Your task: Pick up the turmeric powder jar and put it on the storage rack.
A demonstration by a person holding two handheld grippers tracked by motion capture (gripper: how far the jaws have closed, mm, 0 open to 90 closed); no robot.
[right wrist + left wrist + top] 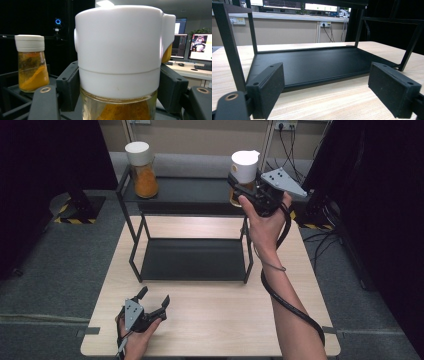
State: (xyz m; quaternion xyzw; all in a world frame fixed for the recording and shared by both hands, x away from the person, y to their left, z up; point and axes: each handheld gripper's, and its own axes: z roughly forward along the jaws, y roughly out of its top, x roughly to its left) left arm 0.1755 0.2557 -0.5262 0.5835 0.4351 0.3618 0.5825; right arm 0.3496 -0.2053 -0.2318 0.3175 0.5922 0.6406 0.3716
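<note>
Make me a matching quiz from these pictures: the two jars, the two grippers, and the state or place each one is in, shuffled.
Things:
1. left gripper
2. right gripper
3. jar at the shelf's left end
4. lower shelf of the black rack

States or places:
A. stands free on the top shelf, nothing touching it
B. bare, nothing on it
C. jaws apart, low over the table's near edge
D. jaws at either side of a white-lidded jar

Pairs: 1-C, 2-D, 3-A, 4-B

We see the left hand-held gripper low over the wooden surface, jaws wide apart. Ahead lies the black rack's bottom shelf.
</note>
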